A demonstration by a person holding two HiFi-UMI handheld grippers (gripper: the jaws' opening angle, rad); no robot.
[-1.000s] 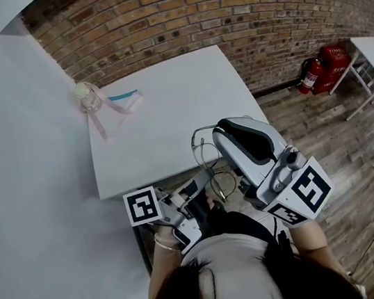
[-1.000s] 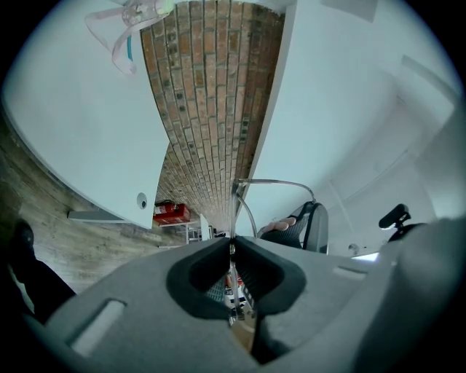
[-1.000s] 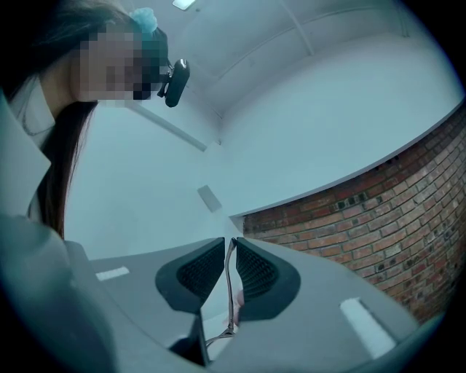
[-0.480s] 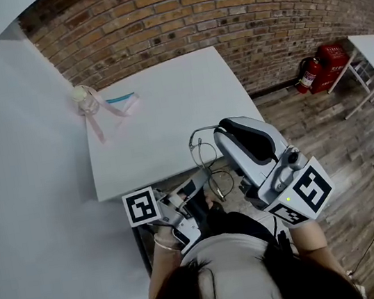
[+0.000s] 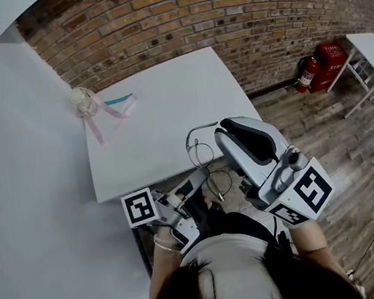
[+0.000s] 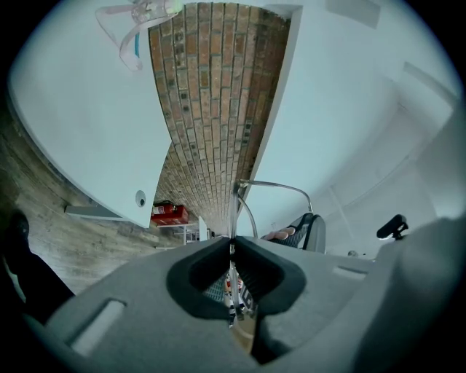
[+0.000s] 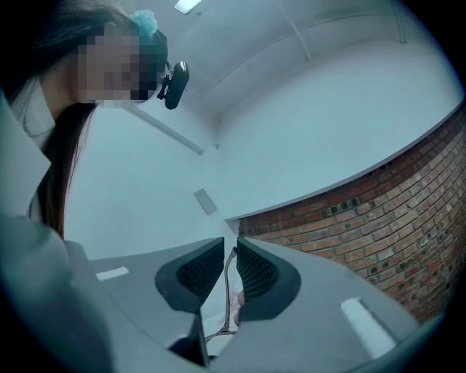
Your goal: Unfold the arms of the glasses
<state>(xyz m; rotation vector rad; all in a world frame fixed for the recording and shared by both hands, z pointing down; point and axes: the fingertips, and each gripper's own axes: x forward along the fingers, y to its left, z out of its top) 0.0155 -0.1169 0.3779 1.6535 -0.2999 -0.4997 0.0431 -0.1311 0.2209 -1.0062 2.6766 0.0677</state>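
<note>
head view: the glasses (image 5: 207,163) hang in the air just off the worktop's (image 5: 167,113) near edge, held between both claws. left claw (image 6: 231,251) is clamped tight on the frame (thin wire, hard to make out which part). right claw (image 7: 231,266) is pinched down on a thin wire arm, barely any gap. a pink ribbon thing (image 5: 88,104) sits at the worktop's far left corner.

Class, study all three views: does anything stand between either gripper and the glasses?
Nothing visible does. The left gripper has its fingers shut on the thin frame of the glasses, and the right gripper has its fingers on another wire part of them. The glasses are held in the air by the white table's near edge.
</note>
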